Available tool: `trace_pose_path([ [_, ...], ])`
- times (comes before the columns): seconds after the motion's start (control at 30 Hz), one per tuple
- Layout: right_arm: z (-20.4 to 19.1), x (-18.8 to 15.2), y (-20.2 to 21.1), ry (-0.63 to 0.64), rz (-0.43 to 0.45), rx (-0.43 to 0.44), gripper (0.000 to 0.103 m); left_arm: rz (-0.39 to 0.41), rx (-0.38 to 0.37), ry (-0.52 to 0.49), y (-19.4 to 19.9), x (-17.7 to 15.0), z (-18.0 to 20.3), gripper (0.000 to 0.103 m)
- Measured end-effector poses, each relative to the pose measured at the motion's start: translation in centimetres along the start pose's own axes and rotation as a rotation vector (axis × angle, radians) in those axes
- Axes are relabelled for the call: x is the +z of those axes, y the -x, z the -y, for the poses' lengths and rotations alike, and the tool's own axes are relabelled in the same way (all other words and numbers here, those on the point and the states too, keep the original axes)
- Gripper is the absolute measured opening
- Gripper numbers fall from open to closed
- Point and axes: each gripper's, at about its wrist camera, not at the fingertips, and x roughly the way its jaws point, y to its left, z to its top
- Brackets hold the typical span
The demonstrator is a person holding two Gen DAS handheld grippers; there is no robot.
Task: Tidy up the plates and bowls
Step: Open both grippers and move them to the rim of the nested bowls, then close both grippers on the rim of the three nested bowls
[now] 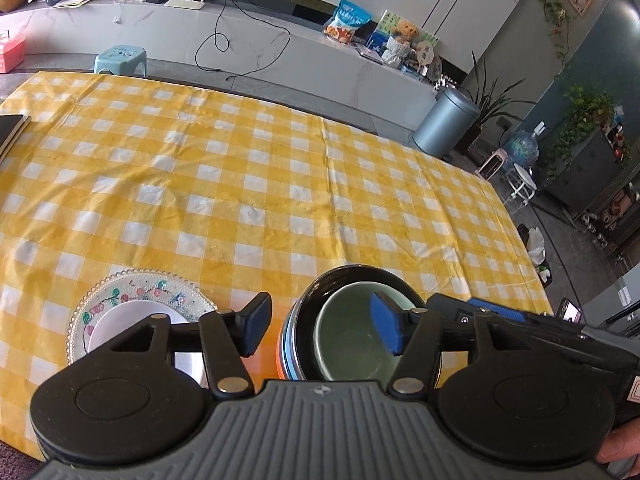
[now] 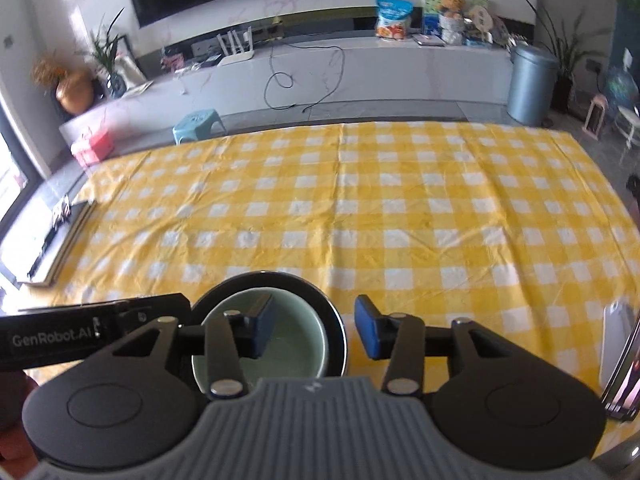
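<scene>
Lower centre: green bowl [image 1: 360, 336] nested in black bowl [image 1: 352, 276] — left gripper [image 1: 322, 328] and right gripper [image 2: 312, 330] both wide, holding nothing; patterned plate [image 1: 136, 300] lower left.

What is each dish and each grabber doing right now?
green bowl: upright, nested inside the black bowl
black bowl: upright, top of a stack, holding the green bowl
white plate: flat on the patterned plate
patterned plate: flat on the checked tablecloth
left gripper: open, holding nothing
right gripper: open, holding nothing
</scene>
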Motion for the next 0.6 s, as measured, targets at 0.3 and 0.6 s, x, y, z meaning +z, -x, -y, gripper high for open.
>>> trace_pose_path([
  [0.3,3.0,-2.7,-1.3,-0.257,-0.048,0.038,0.063,0.011,-0.009,0.092,-0.9,-1.5,-2.4,0.078],
  [0.6,4.0,-5.0,-4.0,-0.365,-0.091,0.068,0.064,-0.035,-0.022,0.172,-2.9,-2.9,-3.8,0.079],
])
